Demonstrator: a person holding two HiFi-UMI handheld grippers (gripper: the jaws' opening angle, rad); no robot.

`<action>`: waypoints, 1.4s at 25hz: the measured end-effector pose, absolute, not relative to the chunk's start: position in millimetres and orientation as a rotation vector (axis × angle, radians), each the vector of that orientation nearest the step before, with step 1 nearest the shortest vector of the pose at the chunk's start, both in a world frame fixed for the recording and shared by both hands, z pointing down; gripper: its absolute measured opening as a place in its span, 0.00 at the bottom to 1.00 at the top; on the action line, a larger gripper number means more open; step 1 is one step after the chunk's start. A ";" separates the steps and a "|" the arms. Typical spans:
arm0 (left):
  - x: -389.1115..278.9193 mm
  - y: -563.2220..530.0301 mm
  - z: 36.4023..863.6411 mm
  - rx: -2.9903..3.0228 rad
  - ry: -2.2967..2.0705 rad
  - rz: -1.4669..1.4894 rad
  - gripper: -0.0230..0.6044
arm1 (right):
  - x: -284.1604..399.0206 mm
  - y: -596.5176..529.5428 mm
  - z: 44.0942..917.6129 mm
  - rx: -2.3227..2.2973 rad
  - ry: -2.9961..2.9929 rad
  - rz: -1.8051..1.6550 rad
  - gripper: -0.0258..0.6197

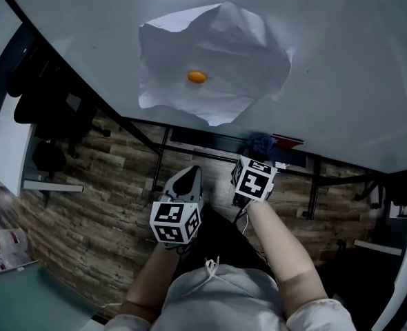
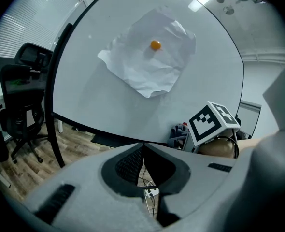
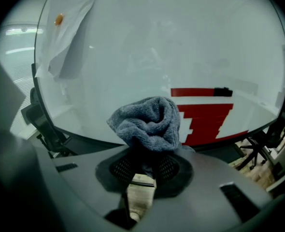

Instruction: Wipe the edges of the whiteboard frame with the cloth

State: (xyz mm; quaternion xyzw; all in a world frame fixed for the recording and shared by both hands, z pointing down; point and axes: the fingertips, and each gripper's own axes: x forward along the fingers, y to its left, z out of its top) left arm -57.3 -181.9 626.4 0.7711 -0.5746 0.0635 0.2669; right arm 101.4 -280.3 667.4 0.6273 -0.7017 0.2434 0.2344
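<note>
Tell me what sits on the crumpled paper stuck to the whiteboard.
A small orange round piece sits near the middle of the paper. The whiteboard surface beneath the paper is covered.

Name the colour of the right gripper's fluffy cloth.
Grey-blue terry cloth; best in right gripper view.

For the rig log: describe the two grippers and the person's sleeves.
Left gripper and right gripper: grey shells, black mesh-textured pads, each with a white cube of black square markers. Black cable at the right wrist. Short pale sleeves.
</note>
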 end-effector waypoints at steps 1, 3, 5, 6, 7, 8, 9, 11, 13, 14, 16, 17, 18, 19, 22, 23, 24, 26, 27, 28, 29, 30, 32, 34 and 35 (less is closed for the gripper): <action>-60.8 -185.6 624.5 2.093 -1.545 0.179 0.07 | 97.1 -280.8 667.4 1.717 -1.928 0.664 0.14; -66.7 -194.0 621.4 2.116 -1.531 0.202 0.07 | 89.0 -281.9 666.2 1.716 -1.934 0.669 0.14; -73.8 -203.1 618.6 2.134 -1.522 0.223 0.07 | 79.8 -281.7 665.5 1.714 -1.941 0.677 0.14; -78.1 -208.3 616.8 2.141 -1.519 0.230 0.07 | 76.1 -281.8 665.8 1.713 -1.941 0.674 0.14; -83.0 -213.8 614.8 2.149 -1.518 0.235 0.07 | 73.4 -282.0 666.3 1.714 -1.938 0.670 0.14; -88.3 -219.2 612.7 2.155 -1.517 0.238 0.07 | 71.6 -282.1 666.6 1.719 -1.933 0.668 0.14; -93.7 -224.3 610.7 2.162 -1.515 0.239 0.07 | 70.3 -282.3 666.9 1.729 -1.926 0.668 0.14; -103.5 -232.2 607.4 2.175 -1.503 0.242 0.07 | 67.2 -282.6 667.6 1.759 -1.908 0.682 0.14; -110.3 -237.2 605.0 2.188 -1.484 0.243 0.07 | 59.6 -281.9 668.2 1.770 -1.897 0.700 0.14; -112.9 -239.4 604.1 2.192 -1.475 0.242 0.07 | 53.4 -281.7 667.9 1.760 -1.899 0.705 0.14; -118.2 -243.7 603.4 2.201 -1.463 0.251 0.07 | 36.2 -281.3 666.5 1.721 -1.925 0.716 0.14; -120.7 -245.4 603.4 2.203 -1.457 0.255 0.07 | 26.2 -280.9 665.6 1.696 -1.946 0.727 0.14; -122.8 -246.3 603.4 2.202 -1.451 0.253 0.07 | 16.5 -280.4 664.9 1.670 -1.965 0.742 0.14; -125.0 -246.3 603.0 2.198 -1.443 0.243 0.07 | 7.9 -279.8 664.6 1.649 -1.979 0.756 0.14; -136.0 -244.2 600.4 2.200 -1.421 0.219 0.07 | -11.1 -279.4 665.8 1.633 -1.978 0.790 0.14; -141.7 -242.8 600.3 2.204 -1.415 0.222 0.07 | -16.5 -279.3 666.4 1.634 -1.975 0.794 0.14; -148.3 -240.8 600.8 2.208 -1.410 0.226 0.07 | -22.2 -279.0 667.3 1.631 -1.973 0.790 0.14; -162.8 -235.4 601.7 2.210 -1.393 0.230 0.07 | -36.5 -278.2 669.7 1.616 -1.977 0.776 0.14; -170.0 -232.5 601.3 2.215 -1.380 0.231 0.07 | -45.3 -278.1 670.1 1.610 -1.984 0.772 0.14; -177.5 -230.1 600.0 2.224 -1.366 0.234 0.07 | -55.0 -278.4 669.4 1.610 -1.991 0.772 0.14; -185.6 -228.3 598.3 2.234 -1.356 0.239 0.07 | -65.1 -278.9 668.5 1.616 -1.997 0.772 0.14; -194.8 -227.0 596.2 2.244 -1.350 0.244 0.07 | -75.6 -279.7 667.8 1.622 -2.003 0.770 0.14; -215.1 -224.2 593.0 2.253 -1.346 0.247 0.07 | -98.5 -281.1 666.9 1.633 -2.013 0.759 0.14; -235.4 -218.1 593.4 2.256 -1.334 0.260 0.07 | -122.3 -280.3 668.5 1.635 -2.015 0.754 0.14; -244.8 -214.7 594.5 2.258 -1.325 0.270 0.07 | -133.2 -279.9 669.8 1.639 -2.013 0.759 0.14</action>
